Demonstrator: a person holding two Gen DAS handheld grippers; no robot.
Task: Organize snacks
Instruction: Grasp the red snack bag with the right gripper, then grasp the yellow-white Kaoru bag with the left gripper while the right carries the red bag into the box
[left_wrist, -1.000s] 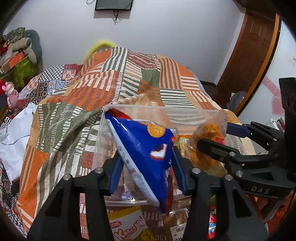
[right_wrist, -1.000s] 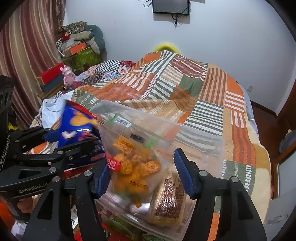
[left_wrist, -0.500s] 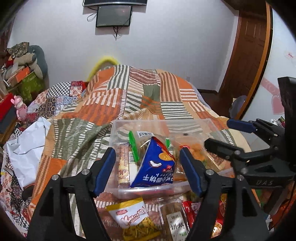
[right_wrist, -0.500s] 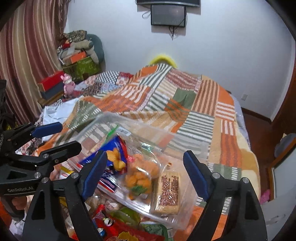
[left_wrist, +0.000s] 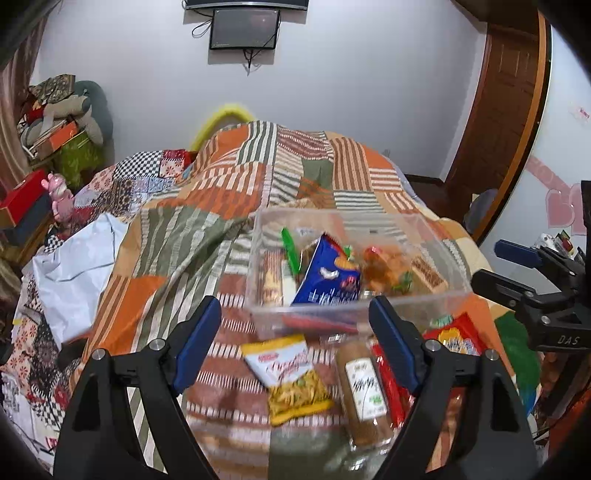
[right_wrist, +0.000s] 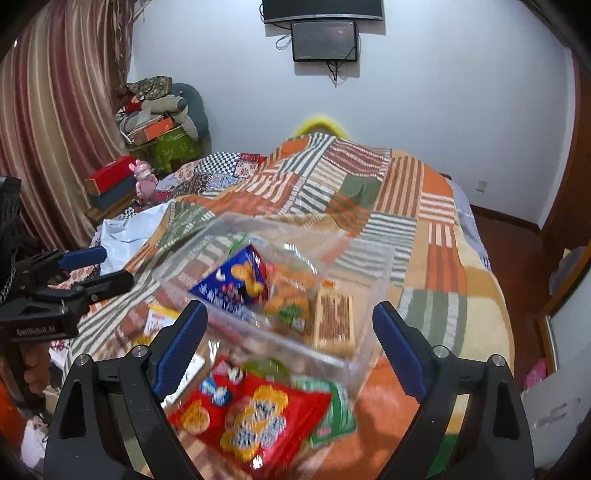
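Observation:
A clear plastic bin (left_wrist: 448, 293) (right_wrist: 373, 266) sits on the patchwork bedspread. Inside it lie a blue snack bag (left_wrist: 327, 275) (right_wrist: 232, 282), a clear bag of orange snacks (left_wrist: 384, 269) (right_wrist: 291, 291), a brown wafer pack (right_wrist: 334, 323) and a biscuit pack (left_wrist: 271, 275). My left gripper (left_wrist: 295, 341) hangs in front of the bin, its jaws opening with nothing between them. My right gripper (right_wrist: 286, 341) is also opening and empty, above the bin's near rim. Loose snacks lie nearer: a yellow bag (left_wrist: 291, 376), a brown pack (left_wrist: 364, 387), a red bag (right_wrist: 255, 413).
A white plastic bag (left_wrist: 74, 273) lies on the bed's left side. Boxes, a pink toy (right_wrist: 144, 182) and piled cushions stand along the left wall by a striped curtain. A wooden door (left_wrist: 495, 122) is at the right. A screen hangs on the far wall.
Both grippers let go of their snacks, the blue bag and the orange-snack bag, which now lie in the bin. Both grippers opened wide and pulled back and up from the bin.

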